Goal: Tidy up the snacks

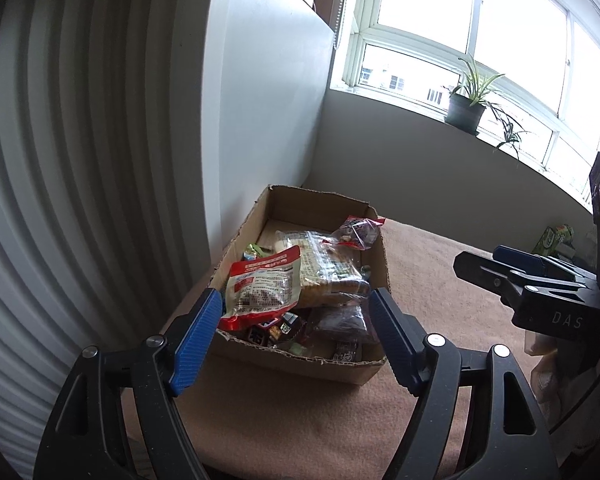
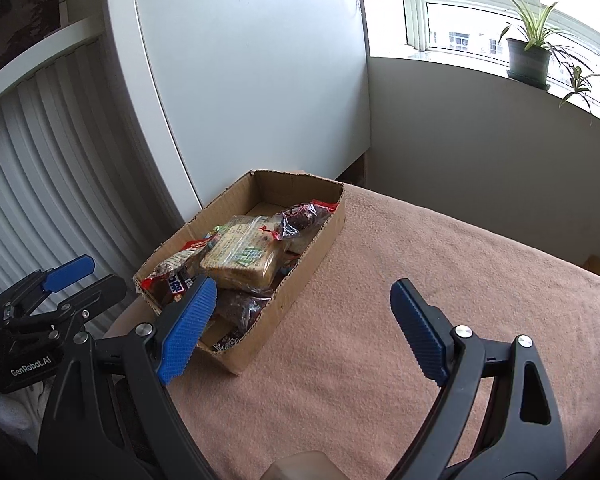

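An open cardboard box (image 1: pixel 374 368) (image 2: pixel 300 276) sits on a pink-brown cloth surface (image 1: pixel 440 312) (image 2: pixel 400 300), filled with snacks. A red and white pouch (image 1: pixel 262 286), a clear-wrapped bread pack (image 1: pixel 324 270) (image 2: pixel 242 258), a small clear bag with red edge (image 1: pixel 358 232) (image 2: pixel 302 214) and dark wrapped sweets (image 1: pixel 276 330) lie inside. My left gripper (image 1: pixel 296 300) is open and empty, hovering just before the box's near end. My right gripper (image 2: pixel 302 290) is open and empty, over the cloth beside the box's right wall; it also shows at the right of the left wrist view (image 1: pixel 516 264).
A white cabinet panel (image 2: pixel 252 92) and ribbed white shutter (image 1: pixel 60 160) stand behind and left of the box. A potted plant (image 1: pixel 466 108) (image 2: pixel 528 56) sits on the window sill. A green packet (image 1: pixel 556 238) lies at the far right of the cloth.
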A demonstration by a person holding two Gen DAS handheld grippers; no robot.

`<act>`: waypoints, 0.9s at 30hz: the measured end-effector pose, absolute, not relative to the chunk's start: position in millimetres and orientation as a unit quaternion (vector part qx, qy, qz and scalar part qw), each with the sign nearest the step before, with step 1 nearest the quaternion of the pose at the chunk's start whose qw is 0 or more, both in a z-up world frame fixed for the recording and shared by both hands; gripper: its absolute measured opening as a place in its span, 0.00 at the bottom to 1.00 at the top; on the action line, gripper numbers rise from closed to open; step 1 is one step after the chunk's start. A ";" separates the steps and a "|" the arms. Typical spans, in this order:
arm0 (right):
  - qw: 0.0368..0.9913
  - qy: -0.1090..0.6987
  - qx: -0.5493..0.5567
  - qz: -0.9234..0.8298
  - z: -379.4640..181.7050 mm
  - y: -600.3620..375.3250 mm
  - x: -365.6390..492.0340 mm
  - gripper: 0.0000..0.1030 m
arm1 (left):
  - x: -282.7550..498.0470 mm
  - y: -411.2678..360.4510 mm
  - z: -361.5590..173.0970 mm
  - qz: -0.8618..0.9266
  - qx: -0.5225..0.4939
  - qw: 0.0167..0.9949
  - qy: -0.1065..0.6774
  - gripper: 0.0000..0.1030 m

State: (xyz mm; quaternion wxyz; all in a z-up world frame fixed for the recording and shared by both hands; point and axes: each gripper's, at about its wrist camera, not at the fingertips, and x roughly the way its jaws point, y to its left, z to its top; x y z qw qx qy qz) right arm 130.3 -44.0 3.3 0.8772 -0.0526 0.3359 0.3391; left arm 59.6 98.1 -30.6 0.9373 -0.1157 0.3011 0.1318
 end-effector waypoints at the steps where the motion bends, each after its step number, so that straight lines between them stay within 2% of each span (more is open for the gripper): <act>1: 0.879 0.333 -0.052 0.338 3.9 -47.7 125.5 0.88 | 58.6 97.2 -30.1 0.132 -0.113 0.937 0.302 0.74; 4: 0.885 0.323 -0.053 0.332 6.0 -57.7 112.4 0.90 | 51.4 90.5 -27.3 0.137 -0.101 0.939 0.297 0.78; 7: 0.895 0.306 -0.053 0.321 7.9 -67.9 98.3 0.97 | 45.5 84.1 -23.7 0.143 -0.093 0.941 0.293 0.78; 27: 0.900 0.312 -0.039 0.302 2.4 -99.4 80.9 0.98 | 34.2 64.2 -21.0 0.155 -0.091 0.938 0.296 0.78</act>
